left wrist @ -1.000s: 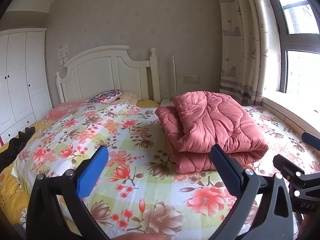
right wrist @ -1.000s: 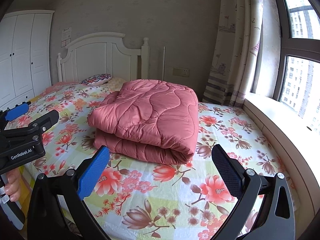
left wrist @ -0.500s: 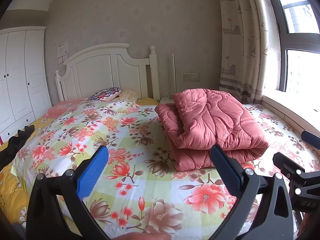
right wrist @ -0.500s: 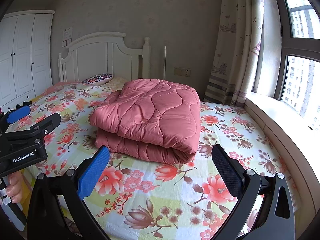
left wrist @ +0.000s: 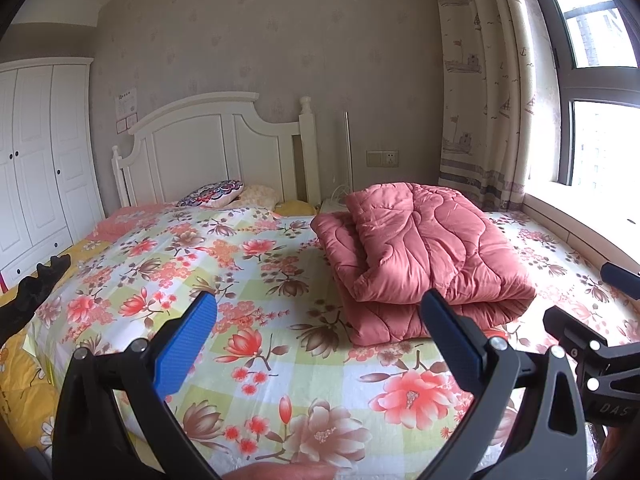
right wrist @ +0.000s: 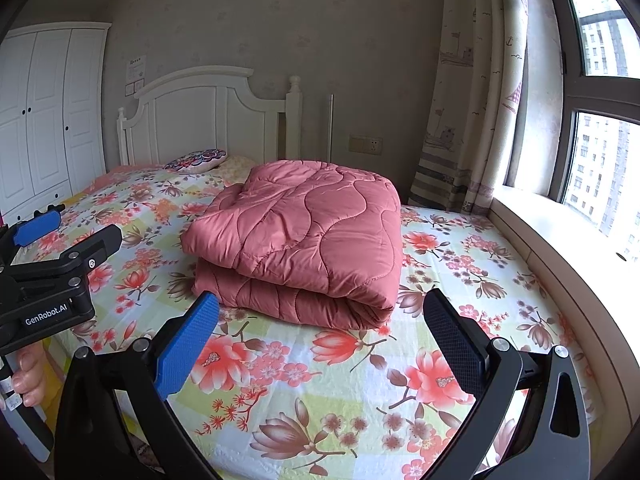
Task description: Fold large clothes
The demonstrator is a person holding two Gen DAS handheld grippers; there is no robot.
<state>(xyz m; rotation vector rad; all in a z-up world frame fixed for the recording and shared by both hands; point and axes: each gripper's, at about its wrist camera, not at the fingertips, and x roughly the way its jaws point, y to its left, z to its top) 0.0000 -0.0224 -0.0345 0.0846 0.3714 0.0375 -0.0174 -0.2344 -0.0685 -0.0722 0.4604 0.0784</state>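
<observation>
A folded pink quilt (right wrist: 304,240) lies on the floral bedsheet (right wrist: 460,264), toward the right. The left gripper (left wrist: 320,344) and right gripper (right wrist: 324,340) hover wide apart and empty at the near edge.

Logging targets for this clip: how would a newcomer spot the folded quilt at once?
Start at the white wooden headboard and follow the floral bedsheet toward the window side. There lies the folded salmon-pink quilted comforter, a thick, plain-coloured bundle. The only other soft items are small patterned pillows at the headboard.

Cloth and painted wood
Quilt (right wrist: 304,236): stitched, slightly shiny cloth; sheet (right wrist: 460,264): matt printed cloth; headboard (right wrist: 200,120): smooth painted wood.
</observation>
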